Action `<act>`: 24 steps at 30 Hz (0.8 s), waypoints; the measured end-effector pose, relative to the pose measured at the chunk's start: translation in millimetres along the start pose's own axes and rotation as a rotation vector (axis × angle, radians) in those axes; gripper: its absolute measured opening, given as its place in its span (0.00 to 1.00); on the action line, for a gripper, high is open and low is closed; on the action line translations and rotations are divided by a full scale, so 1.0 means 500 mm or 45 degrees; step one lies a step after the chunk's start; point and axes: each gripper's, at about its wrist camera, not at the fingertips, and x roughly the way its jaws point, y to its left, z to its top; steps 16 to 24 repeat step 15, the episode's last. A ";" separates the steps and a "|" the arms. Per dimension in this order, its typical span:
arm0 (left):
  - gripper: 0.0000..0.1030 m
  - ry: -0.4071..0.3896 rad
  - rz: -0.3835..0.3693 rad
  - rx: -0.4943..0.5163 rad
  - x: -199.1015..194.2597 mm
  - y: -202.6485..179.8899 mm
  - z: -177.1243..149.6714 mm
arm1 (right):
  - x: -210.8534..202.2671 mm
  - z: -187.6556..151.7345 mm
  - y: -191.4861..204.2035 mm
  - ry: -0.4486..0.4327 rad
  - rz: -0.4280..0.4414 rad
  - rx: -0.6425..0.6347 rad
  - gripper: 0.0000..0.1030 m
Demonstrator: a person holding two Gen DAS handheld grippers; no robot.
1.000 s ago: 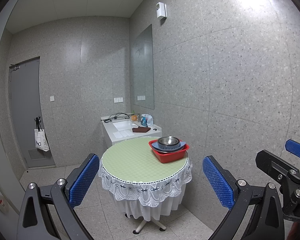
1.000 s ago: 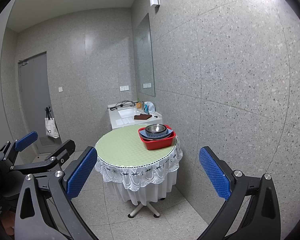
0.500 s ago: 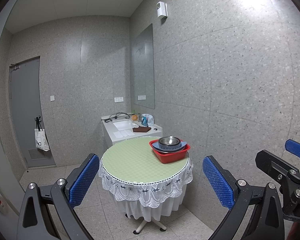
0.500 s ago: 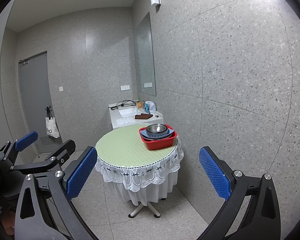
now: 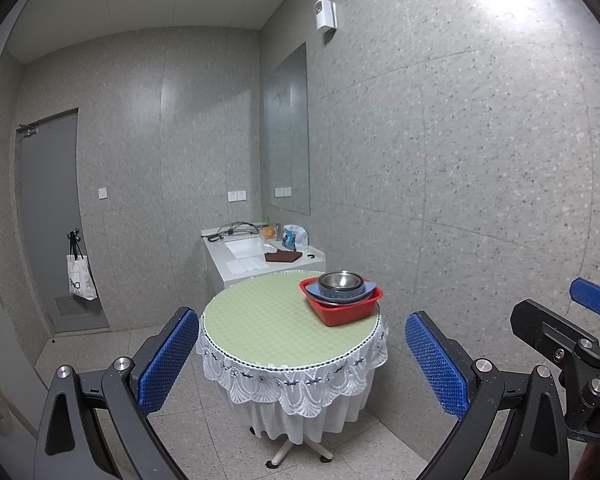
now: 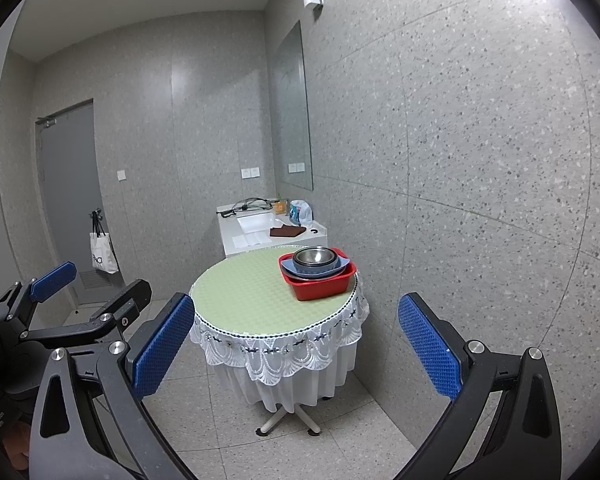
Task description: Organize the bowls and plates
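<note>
- The dishes sit stacked in a red tub at the far right edge of the round worktop: a metal bowl on top, nested in a blue bowl, with what looks like a blue plate beneath. How many pieces lie under that I cannot tell.
- The tub rests close to the worktop's rim on the wall side, on a green mat with a white lace cloth hanging around it.
- The left tool hangs released, jaws spread wide, holding nothing, well short of the worktop.
- The right tool is likewise spread and empty, just as far off; it shows at the right edge of the left view too.
- Behind stand a white sink unit, a mirror and a door with a bag hanging on it.
- Risks, as I judge them: the metal bowl looks slick and could slip from the pads; lifting it may drag the blue bowl along; a shove could push the tub off the near rim; a tool could snag the lace and pull the cloth.
</note>
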 end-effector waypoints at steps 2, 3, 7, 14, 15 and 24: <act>0.99 0.000 -0.005 -0.001 0.009 0.008 0.003 | 0.007 0.001 0.005 0.000 -0.003 0.000 1.00; 0.99 0.001 -0.009 -0.002 0.015 0.014 0.004 | 0.008 -0.001 0.008 -0.001 -0.004 -0.001 1.00; 0.99 0.006 -0.021 -0.001 0.040 0.034 0.007 | 0.026 0.003 0.021 0.002 -0.015 0.001 1.00; 0.99 0.022 -0.056 0.009 0.097 0.099 0.021 | 0.075 0.011 0.067 0.012 -0.050 0.016 1.00; 0.99 0.027 -0.065 0.014 0.110 0.114 0.025 | 0.084 0.013 0.074 0.013 -0.055 0.019 1.00; 0.99 0.027 -0.065 0.014 0.110 0.114 0.025 | 0.084 0.013 0.074 0.013 -0.055 0.019 1.00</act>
